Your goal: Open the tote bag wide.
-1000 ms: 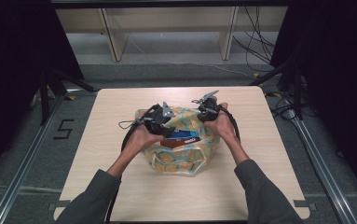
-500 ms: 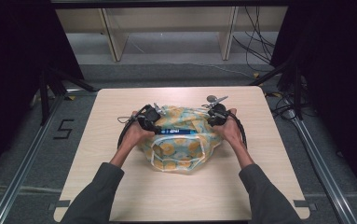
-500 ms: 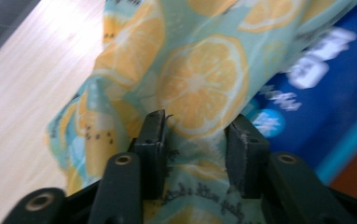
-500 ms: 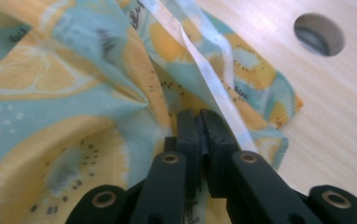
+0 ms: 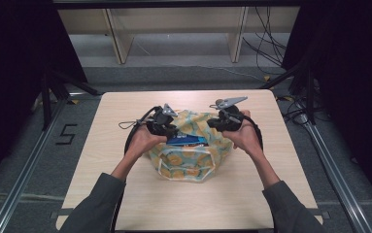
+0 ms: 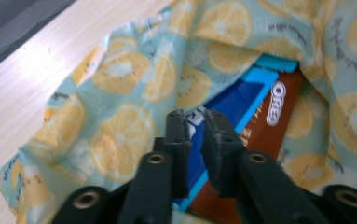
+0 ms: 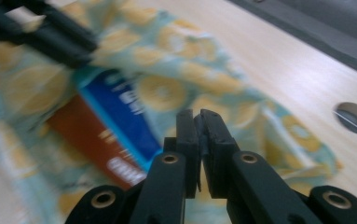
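Note:
A teal cloth bag (image 5: 188,158) printed with lemon slices lies in the middle of the wooden table (image 5: 280,194). Its mouth gapes and shows a blue and brown Oreo pack (image 5: 187,141) (image 6: 260,116) (image 7: 106,135) inside. My left gripper (image 5: 170,130) (image 6: 195,122) is at the bag's left rim, pointing at the pack. Its jaws have just been closing and stand nearly together, with nothing seen between them. My right gripper (image 5: 218,124) (image 7: 197,120) is at the bag's right rim, shut to a thin slit. Whether cloth is pinched in it is unclear.
A round hole (image 7: 353,117) is cut in the tabletop beyond the bag. Black cables (image 5: 130,133) loop from the left gripper over the table. Shelf legs (image 5: 120,41) and cables (image 5: 266,43) stand on the floor behind the table. Dark curtains hang on both sides.
The two grippers have moved apart, left one leftward and right one rightward and a little up. The bag's mouth is spread wider, and the left jaws have closed.

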Demonstrator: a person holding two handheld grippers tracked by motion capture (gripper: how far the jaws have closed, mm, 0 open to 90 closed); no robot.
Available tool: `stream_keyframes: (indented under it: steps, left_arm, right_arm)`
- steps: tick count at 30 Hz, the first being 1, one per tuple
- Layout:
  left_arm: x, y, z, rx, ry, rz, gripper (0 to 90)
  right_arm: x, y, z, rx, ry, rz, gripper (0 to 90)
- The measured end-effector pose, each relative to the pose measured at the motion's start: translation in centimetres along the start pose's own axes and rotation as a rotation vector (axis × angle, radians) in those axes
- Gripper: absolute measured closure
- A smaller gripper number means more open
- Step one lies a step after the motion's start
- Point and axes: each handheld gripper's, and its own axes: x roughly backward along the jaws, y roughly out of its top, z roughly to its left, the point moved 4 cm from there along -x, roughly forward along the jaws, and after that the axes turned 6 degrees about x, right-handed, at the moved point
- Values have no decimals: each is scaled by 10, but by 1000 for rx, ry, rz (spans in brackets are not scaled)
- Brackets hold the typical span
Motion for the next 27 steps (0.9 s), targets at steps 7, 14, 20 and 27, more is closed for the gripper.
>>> stream_keyframes:
  steps: [7,14,20,27]
  left_arm:
    - [-1,-32,-13,-28,-117,112,886]
    - [7,-74,-50,-111,-186,195,879]
    - [-1,-102,-69,-122,-214,249,883]
    - [2,-96,-71,-81,-215,158,793]
  right_arm:
    - [-14,-15,34,71,75,72,885]
    - [-43,-24,27,124,-3,188,899]
    - [-57,-20,2,39,-107,247,900]
    - [-63,-19,-18,24,-130,259,900]
